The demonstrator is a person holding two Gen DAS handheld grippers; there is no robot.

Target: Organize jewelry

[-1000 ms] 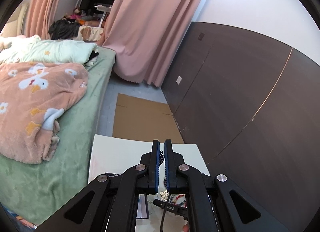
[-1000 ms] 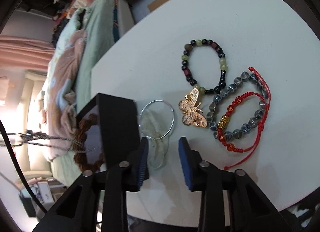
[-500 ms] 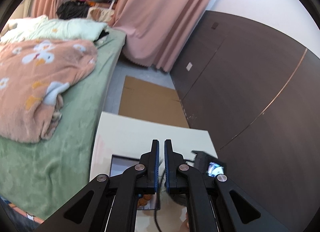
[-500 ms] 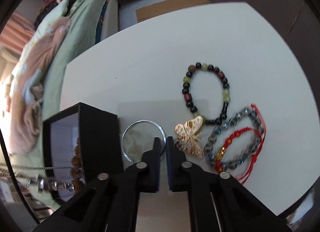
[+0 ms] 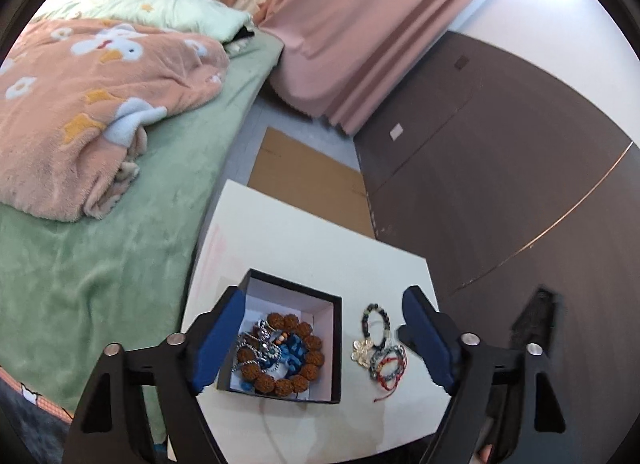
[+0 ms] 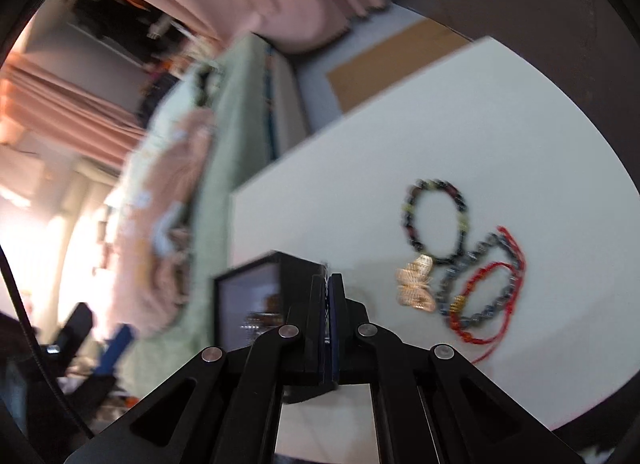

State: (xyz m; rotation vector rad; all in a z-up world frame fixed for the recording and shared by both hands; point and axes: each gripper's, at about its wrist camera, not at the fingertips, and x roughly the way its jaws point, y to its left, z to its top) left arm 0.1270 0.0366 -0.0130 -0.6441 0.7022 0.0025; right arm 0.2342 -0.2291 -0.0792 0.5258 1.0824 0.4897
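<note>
A black jewelry box with a white inside stands on the white table. It holds a brown bead bracelet, a silver chain and blue beads. My left gripper is open and empty, held above the box. To the right of the box lie a dark bead bracelet, a gold butterfly piece and a red cord bracelet. My right gripper is shut on something thin at the box's edge; the silver ring is out of sight. The bracelets lie to its right.
A bed with a green sheet and a pink blanket runs along the table's left side. A dark wall panel is on the right, cardboard lies on the floor beyond, and pink curtains hang behind.
My left gripper opened and the chain it held now lies in the box. My right gripper shut at the silver ring, lifted and moved left toward the box.
</note>
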